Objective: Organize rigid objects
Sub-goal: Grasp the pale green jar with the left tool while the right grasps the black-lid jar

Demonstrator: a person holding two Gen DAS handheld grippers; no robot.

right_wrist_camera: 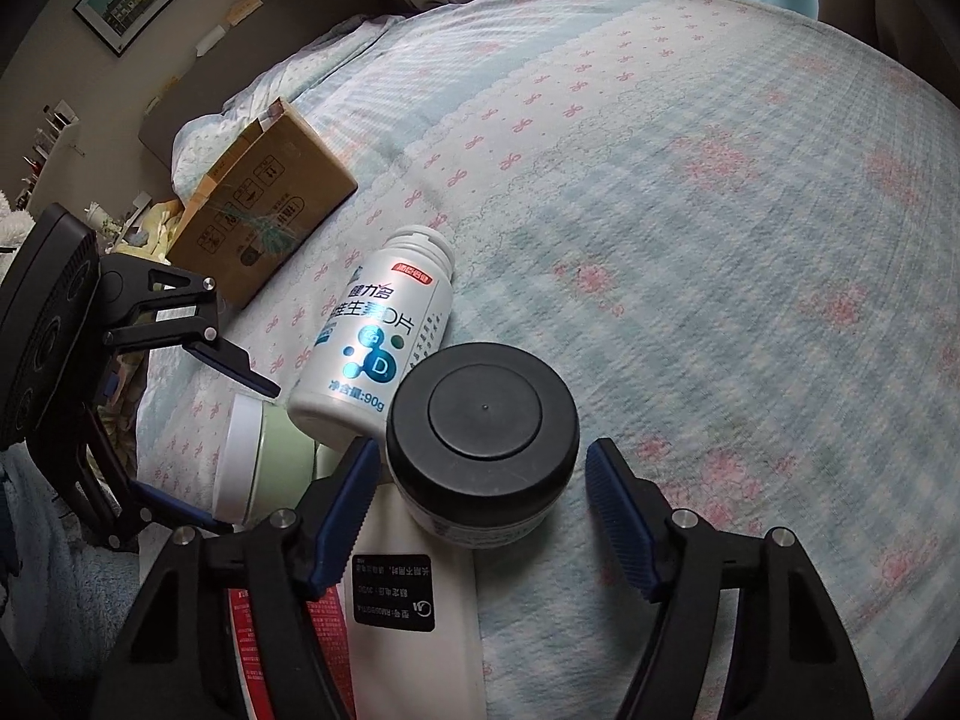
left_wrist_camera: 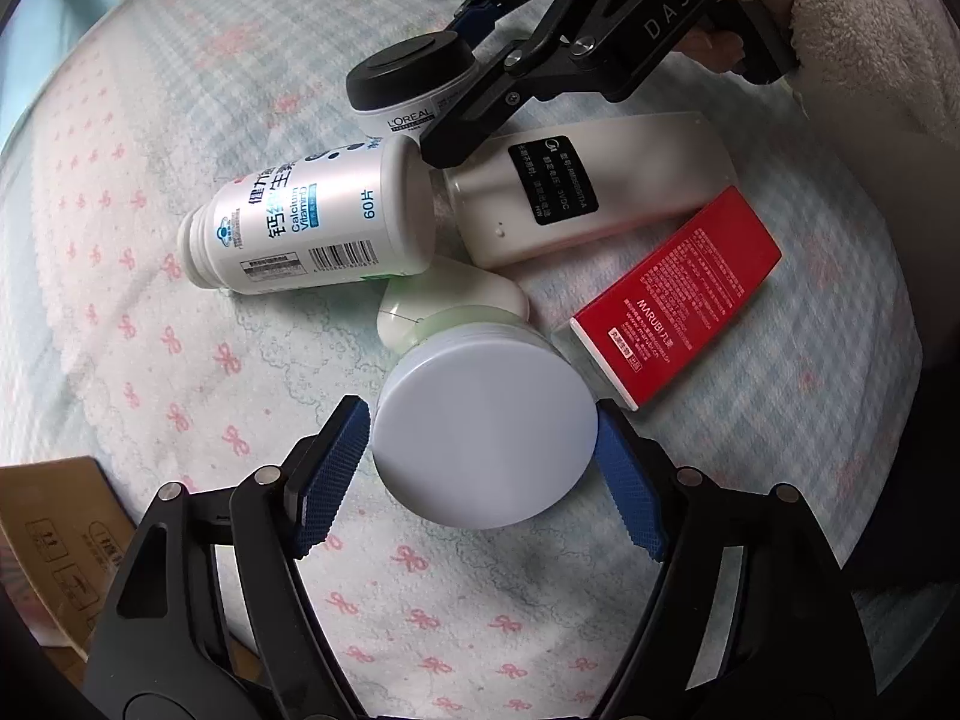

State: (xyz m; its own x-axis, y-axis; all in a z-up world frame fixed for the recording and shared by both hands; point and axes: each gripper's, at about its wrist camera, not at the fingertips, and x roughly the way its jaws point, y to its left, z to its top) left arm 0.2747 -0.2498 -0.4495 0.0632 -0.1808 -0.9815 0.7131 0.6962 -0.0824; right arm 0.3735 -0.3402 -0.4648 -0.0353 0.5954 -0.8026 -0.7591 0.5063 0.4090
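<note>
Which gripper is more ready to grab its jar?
Left, probably. The left hand-held gripper has its pads right against the white-lidded jar. The right hand-held gripper straddles the black-lidded jar with a gap on one side.

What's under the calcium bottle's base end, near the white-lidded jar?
The calcium bottle lies on its side, its base overlapping a pale oval item beside the white-lidded jar. The bottle and jar hide most of it.

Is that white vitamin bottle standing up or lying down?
Lying down. The vitamin bottle rests on its side on the bedspread, capless neck pointing sideways, its base against the black-lidded jar.
</note>
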